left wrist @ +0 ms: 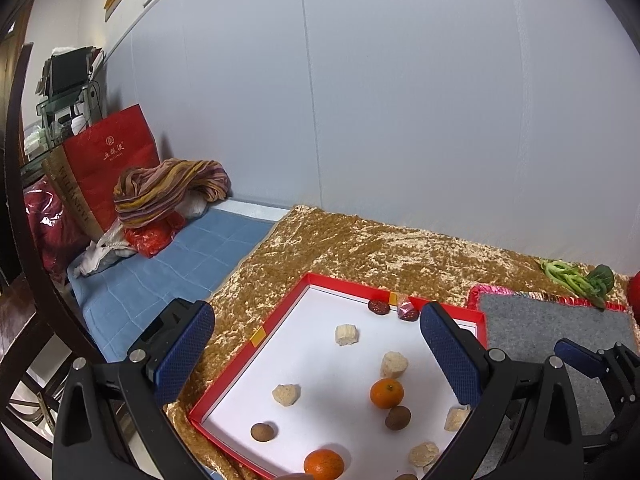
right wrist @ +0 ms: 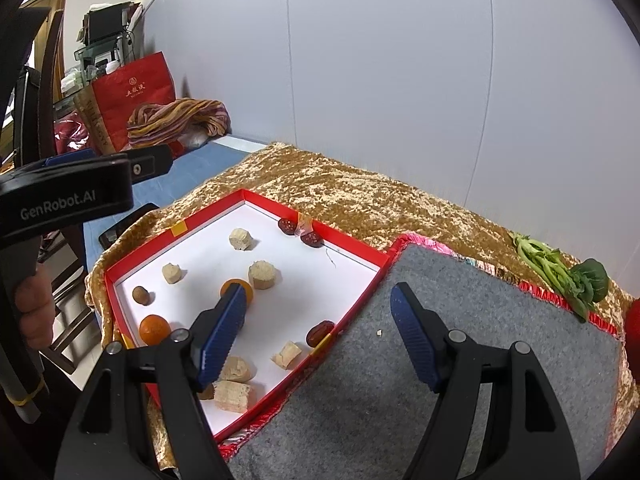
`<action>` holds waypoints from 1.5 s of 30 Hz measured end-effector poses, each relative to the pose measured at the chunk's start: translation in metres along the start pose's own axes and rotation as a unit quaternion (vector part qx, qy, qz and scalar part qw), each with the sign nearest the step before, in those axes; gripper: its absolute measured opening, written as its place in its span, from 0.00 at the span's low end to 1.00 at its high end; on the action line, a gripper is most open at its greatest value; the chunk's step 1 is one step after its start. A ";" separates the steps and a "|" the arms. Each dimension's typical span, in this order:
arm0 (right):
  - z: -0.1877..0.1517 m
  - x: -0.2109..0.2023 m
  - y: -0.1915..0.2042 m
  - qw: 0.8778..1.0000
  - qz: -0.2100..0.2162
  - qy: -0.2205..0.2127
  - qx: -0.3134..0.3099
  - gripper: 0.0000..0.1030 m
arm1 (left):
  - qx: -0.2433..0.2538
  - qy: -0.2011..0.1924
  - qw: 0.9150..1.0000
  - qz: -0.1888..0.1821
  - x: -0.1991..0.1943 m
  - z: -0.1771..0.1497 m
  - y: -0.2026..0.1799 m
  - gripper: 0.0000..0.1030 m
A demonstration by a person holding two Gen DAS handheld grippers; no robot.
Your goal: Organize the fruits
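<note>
The fruits lay loose in the red tray: two oranges, one near its front edge and one mid-tray, red dates at the far wall and brown longans among pale chunks (what they were was unclear). Nothing sat on the grey mat beside it, so sorting seemingly had not begun. Both left tongs and right tongs hovered wide, empty.

Oranges lie in the tray, left of the mat; greens behind it
</note>
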State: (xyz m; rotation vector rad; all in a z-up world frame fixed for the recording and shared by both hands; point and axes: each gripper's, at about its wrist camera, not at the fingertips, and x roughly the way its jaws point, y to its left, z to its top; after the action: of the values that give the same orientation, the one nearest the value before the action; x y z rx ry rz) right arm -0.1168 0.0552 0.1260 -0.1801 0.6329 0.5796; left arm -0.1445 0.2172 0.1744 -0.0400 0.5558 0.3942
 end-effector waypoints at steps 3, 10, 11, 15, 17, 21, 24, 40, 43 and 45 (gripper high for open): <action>0.000 0.000 0.002 1.000 -0.002 -0.001 -0.005 0.73 | -0.001 -0.002 1.000 0.001 0.000 0.000 0.000 1.00; 0.001 -0.004 0.003 1.000 -0.004 -0.008 -0.008 0.73 | 0.005 -0.006 1.000 0.005 -0.002 0.000 -0.001 1.00; 0.001 -0.004 0.003 1.000 -0.004 -0.010 -0.008 0.73 | 0.006 -0.007 1.000 0.005 -0.002 0.000 0.000 1.00; 0.002 -0.006 0.002 1.000 -0.005 -0.015 -0.008 0.73 | 0.006 -0.008 1.000 0.008 -0.003 0.000 -0.001 1.00; 0.003 -0.007 0.002 1.000 -0.006 -0.018 -0.009 0.73 | 0.007 -0.008 1.000 0.008 -0.003 0.000 -0.001 1.00; 0.003 -0.010 0.002 1.000 -0.008 -0.024 -0.010 0.73 | 0.009 -0.011 1.000 0.008 -0.003 0.000 -0.001 1.00; 0.004 -0.011 0.002 1.000 -0.009 -0.027 -0.012 0.73 | 0.009 -0.014 1.000 0.008 -0.004 0.000 -0.001 1.00; 0.004 -0.013 0.003 0.999 -0.014 -0.031 -0.016 0.78 | 0.009 -0.018 1.000 0.006 -0.005 0.002 -0.001 1.00; 0.004 -0.013 0.003 0.999 -0.014 -0.032 -0.016 0.78 | 0.008 -0.018 1.000 0.006 -0.006 0.002 -0.001 1.00; 0.004 -0.014 0.003 0.999 -0.014 -0.034 -0.016 0.78 | 0.009 -0.019 1.000 0.008 -0.005 0.002 -0.001 1.00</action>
State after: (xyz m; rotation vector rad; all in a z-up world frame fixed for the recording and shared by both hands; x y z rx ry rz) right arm -0.1254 0.0528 0.1379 -0.1987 0.5549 0.5662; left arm -0.1476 0.2151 0.1788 -0.0112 0.5232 0.4044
